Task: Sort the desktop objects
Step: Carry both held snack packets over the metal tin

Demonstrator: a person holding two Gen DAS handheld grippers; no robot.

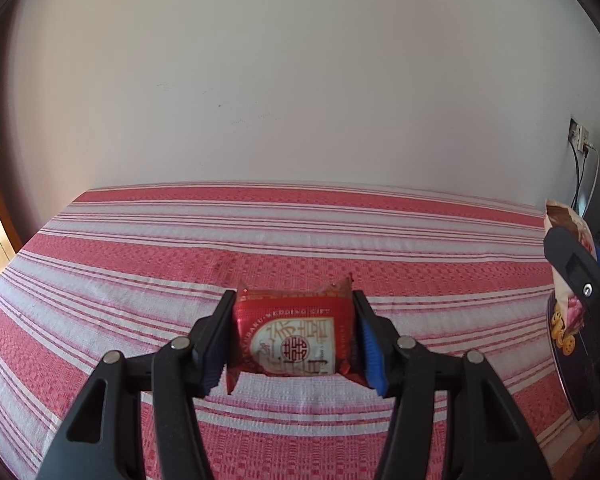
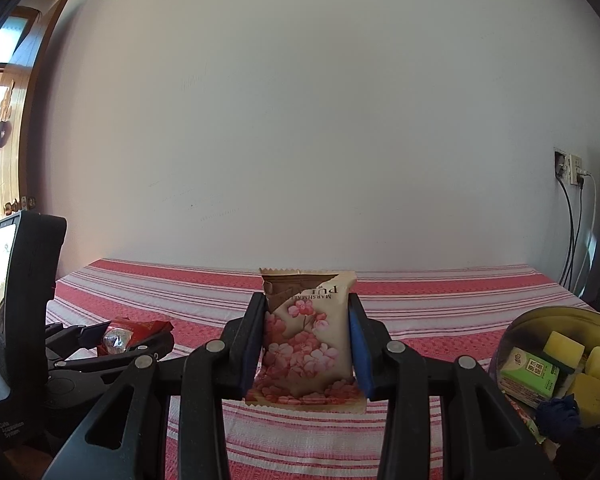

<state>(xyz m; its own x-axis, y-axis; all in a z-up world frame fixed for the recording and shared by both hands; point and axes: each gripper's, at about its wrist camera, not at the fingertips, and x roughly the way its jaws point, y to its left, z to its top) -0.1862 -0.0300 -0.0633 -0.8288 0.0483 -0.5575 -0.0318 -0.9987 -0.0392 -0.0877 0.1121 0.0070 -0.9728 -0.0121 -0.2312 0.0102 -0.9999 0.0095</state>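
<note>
Red snack packet [image 1: 290,338] sits crosswise between the left gripper [image 1: 292,344] pads, pinched at its ends, label facing up, above the striped tablecloth [image 1: 140,264].

From the right wrist, the floral marshmallow packet [image 2: 306,340] stands upright, print upside down, clamped by the right gripper [image 2: 306,350], pointing nearly level; the round tin [image 2: 516,336] lies at right.

Landmark: striped cloth [image 1: 180,248], red and white bands, spread flat over the whole work surface.
Wall [image 1: 284,80]: plain and pale, rising straight from the cloth's far edge, with faint scuffs.
Socket [image 2: 571,170]: on that wall above the cloth's far right corner, plugs in it.
Cables [image 2: 572,236]: dark and white, hanging from the socket past the cloth's right edge.
Wooden frame [image 2: 24,120]: left of the cloth, bright daylight beside it.
</note>
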